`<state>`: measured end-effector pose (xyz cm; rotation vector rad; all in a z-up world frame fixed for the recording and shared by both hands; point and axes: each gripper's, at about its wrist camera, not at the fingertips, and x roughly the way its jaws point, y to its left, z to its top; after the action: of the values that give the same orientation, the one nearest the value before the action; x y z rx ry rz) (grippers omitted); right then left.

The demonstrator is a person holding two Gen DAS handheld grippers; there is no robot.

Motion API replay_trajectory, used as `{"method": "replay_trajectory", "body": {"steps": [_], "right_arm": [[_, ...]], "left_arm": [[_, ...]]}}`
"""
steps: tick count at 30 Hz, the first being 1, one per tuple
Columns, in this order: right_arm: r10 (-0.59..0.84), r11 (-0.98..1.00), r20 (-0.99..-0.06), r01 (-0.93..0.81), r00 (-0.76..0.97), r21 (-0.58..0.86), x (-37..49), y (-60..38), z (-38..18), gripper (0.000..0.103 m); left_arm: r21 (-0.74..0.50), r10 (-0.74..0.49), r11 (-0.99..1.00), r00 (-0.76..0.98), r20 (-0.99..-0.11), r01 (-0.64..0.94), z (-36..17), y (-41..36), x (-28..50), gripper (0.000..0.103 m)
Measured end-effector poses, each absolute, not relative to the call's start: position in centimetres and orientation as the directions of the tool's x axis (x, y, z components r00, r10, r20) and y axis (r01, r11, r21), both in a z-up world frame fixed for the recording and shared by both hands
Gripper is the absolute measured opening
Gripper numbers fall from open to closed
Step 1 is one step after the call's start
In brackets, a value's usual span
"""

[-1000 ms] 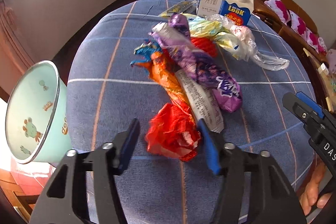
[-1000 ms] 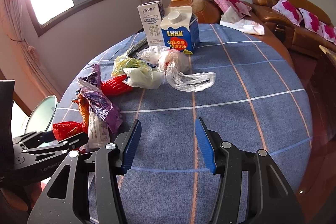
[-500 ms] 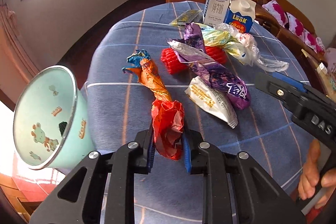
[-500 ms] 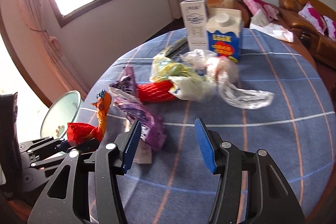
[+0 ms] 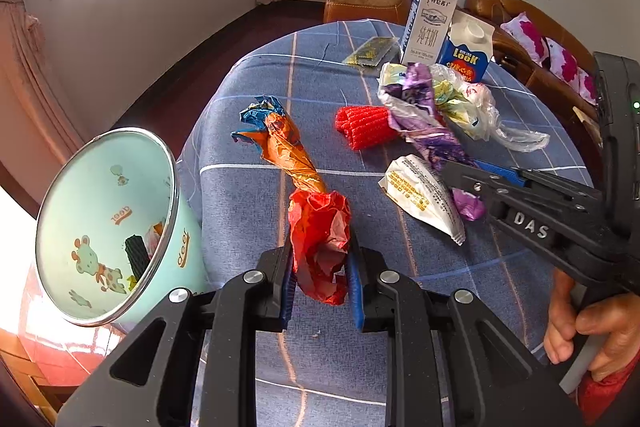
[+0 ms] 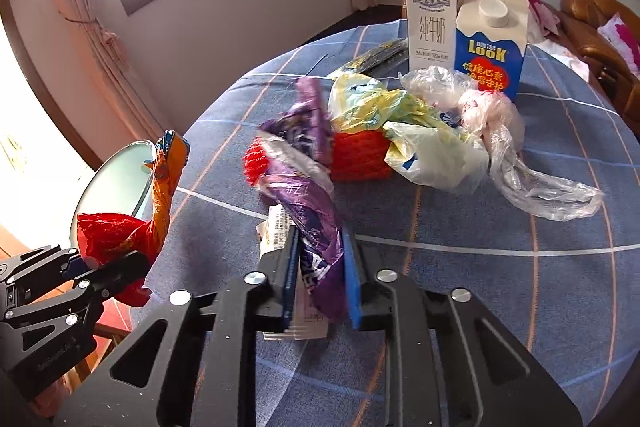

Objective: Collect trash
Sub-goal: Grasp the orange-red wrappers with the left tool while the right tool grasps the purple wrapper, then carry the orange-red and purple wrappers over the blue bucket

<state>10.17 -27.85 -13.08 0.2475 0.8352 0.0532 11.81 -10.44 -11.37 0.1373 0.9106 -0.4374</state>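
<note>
Wrappers lie mid-table; my left gripper (image 5: 321,277) clamps the red-orange wrapper (image 5: 316,227) beside the mint bin (image 5: 100,223); my right gripper (image 6: 320,273), jaws closing, pinches the purple wrapper (image 6: 316,227) farther from the bin.

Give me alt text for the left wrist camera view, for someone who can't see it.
The left gripper is shut on a red and orange wrapper above a blue checked tablecloth. A mint enamel bin stands at left; the right gripper closes on a purple wrapper at right.
</note>
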Motion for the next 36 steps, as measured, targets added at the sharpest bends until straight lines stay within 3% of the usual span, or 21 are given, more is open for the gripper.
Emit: {"method": "replay_trajectory", "body": {"steps": [11,36], "right_arm": [[0.094,0.972,-0.652,0.073,0.752,0.224,7.7,-26.1,-8.7,0.019],[0.199,0.976,-0.696,-0.079,0.69,0.201,10.6,-14.3,-9.3,0.019]], "left_arm": [[-0.048,-0.287,0.924,0.604,-0.743,0.38,-8.6,-7.1,11.6,0.021],[0.022,-0.097,0.986,0.665,-0.741,0.167,-8.8,3.6,12.5,0.021]]}}
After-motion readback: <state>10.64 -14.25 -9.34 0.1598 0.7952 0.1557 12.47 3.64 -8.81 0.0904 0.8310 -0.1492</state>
